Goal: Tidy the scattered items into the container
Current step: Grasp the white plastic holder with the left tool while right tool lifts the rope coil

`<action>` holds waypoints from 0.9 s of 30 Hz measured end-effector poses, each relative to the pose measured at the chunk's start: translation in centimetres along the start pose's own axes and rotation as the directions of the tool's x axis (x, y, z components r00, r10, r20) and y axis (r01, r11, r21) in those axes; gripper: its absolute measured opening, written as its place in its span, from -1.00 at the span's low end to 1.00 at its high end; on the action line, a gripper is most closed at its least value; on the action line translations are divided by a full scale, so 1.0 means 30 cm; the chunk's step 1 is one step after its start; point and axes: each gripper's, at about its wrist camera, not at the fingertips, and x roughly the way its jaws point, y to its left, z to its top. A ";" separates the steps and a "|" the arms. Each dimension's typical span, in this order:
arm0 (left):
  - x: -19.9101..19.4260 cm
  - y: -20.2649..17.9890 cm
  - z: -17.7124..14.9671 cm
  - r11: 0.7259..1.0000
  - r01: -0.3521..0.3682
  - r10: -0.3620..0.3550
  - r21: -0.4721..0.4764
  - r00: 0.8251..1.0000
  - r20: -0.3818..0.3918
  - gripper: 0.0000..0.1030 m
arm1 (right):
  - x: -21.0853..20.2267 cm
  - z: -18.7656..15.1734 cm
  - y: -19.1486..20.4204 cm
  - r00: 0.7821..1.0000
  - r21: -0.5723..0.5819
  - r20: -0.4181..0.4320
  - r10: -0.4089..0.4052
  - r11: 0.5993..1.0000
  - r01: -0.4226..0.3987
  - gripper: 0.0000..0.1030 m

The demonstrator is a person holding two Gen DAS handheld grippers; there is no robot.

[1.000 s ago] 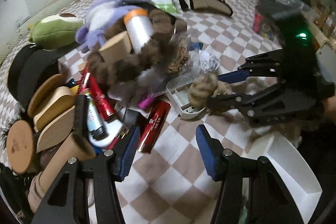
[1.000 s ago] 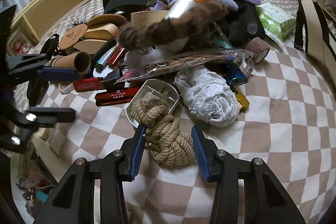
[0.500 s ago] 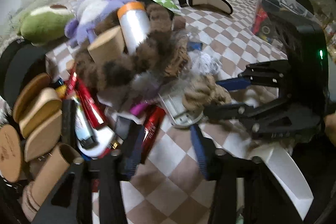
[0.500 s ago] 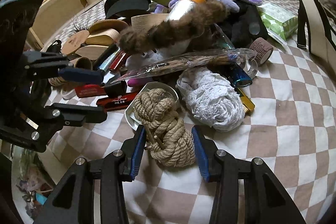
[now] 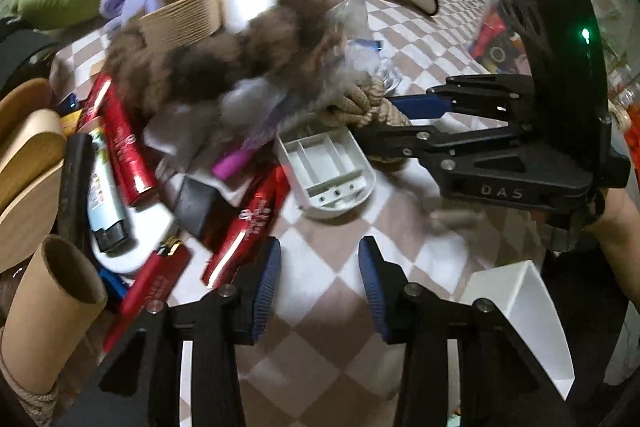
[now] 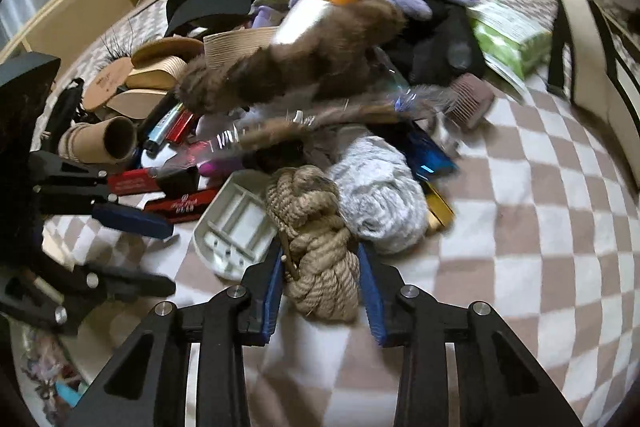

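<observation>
Now that the right tongs (image 6: pixel 320 297) are closing on the rope bundle (image 6: pixel 316 247), nearer together than a moment ago, it can go to the white container (image 5: pixel 524 311) at four o'clock. The left tongs (image 5: pixel 316 291) hang empty, narrowed, over bare checkered bedding (image 6: pixel 520 227).

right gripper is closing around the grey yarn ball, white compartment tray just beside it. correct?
Not quite. The right gripper is closing around the tan rope bundle, not the grey yarn ball, which lies just past the rope, outside the gripper. The white compartment tray is indeed beside it. The right wrist view shows this plainly.
</observation>
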 end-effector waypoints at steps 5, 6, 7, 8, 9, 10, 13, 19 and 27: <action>-0.027 0.033 -0.003 0.999 -0.009 0.011 -0.052 0.999 0.040 0.20 | 0.020 0.033 0.055 0.999 -0.057 -0.002 0.036 0.998 -0.037 -0.31; -0.033 0.038 -0.003 0.998 -0.011 0.014 -0.061 0.999 0.050 0.21 | 0.019 0.035 0.063 0.999 -0.061 -0.002 0.052 0.997 -0.052 -0.31; -0.037 0.044 -0.002 0.997 -0.016 0.020 -0.072 0.998 0.055 0.21 | 0.019 0.035 0.067 0.998 -0.059 -0.002 0.070 0.996 -0.070 -0.31; -0.037 0.050 0.000 0.996 -0.024 0.029 -0.084 0.998 0.056 0.21 | 0.020 0.035 0.068 0.996 -0.052 -0.002 0.088 0.995 -0.088 -0.31; -0.036 0.053 0.001 0.995 -0.029 0.034 -0.092 0.998 0.055 0.21 | 0.019 0.035 0.068 0.994 -0.046 -0.001 0.108 0.993 -0.108 -0.31; -0.034 0.054 0.003 0.995 -0.032 0.037 -0.094 0.998 0.052 0.21 | 0.017 0.035 0.067 0.992 -0.040 0.002 0.128 0.991 -0.128 -0.31; -0.028 0.040 0.009 0.996 -0.047 0.050 -0.076 0.998 0.044 0.21 | 0.006 0.031 0.074 0.976 -0.027 0.000 0.220 0.975 -0.220 -0.32; -0.024 0.016 0.010 0.997 -0.056 0.058 -0.046 0.998 0.036 0.22 | 0.001 0.062 0.079 0.998 -0.035 0.013 0.062 0.997 -0.062 -0.32; -0.027 0.016 -0.002 0.997 -0.073 0.074 -0.036 0.997 0.033 0.22 | 0.053 0.101 0.092 0.999 -0.055 -0.001 0.051 0.997 -0.051 -0.32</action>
